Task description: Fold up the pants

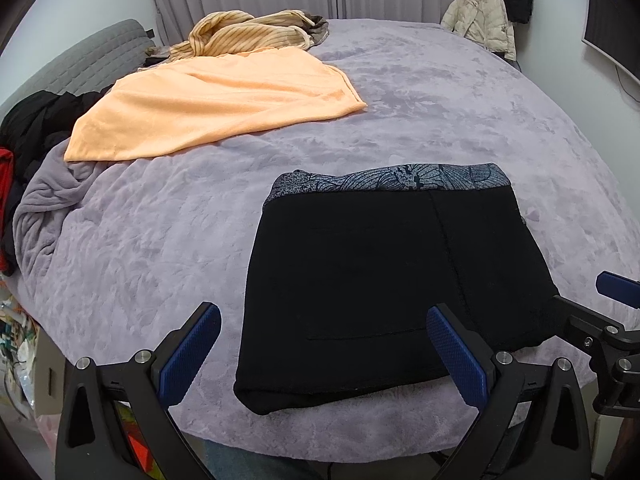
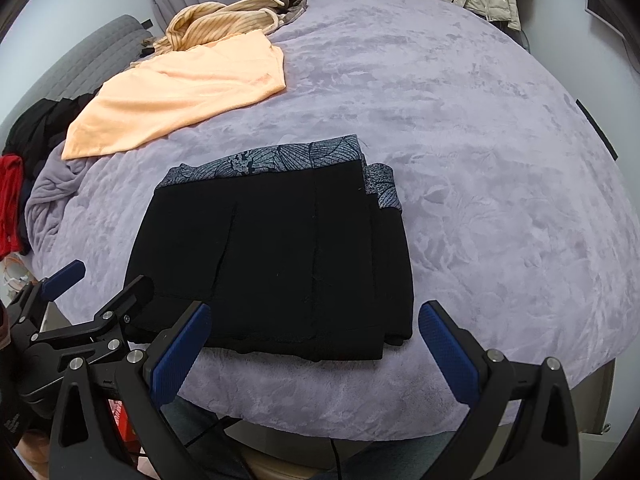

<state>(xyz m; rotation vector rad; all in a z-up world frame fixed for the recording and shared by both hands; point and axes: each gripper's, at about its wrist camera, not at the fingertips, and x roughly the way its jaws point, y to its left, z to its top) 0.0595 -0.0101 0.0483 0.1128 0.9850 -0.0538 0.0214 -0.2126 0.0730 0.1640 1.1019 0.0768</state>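
Observation:
Black pants (image 1: 360, 288) (image 2: 276, 264) lie folded into a compact rectangle on the lavender bed cover, with a grey leaf-patterned waistband (image 1: 400, 178) (image 2: 280, 158) along the far edge. My left gripper (image 1: 322, 354) hovers open just in front of the folded stack's near edge, holding nothing. My right gripper (image 2: 316, 346) is also open and empty, near the stack's front right corner. Each gripper shows in the other's view: the right one (image 1: 592, 320) at the pants' right side, the left one (image 2: 100, 280) at their left side.
An orange towel (image 1: 212, 104) (image 2: 176, 92) lies flat at the back left, with a striped beige garment (image 1: 244, 32) beyond it. Dark and red clothes (image 1: 24, 152) pile at the left edge. A cream jacket (image 1: 480, 16) hangs at the far right. The bed cover (image 1: 440, 100) spreads right.

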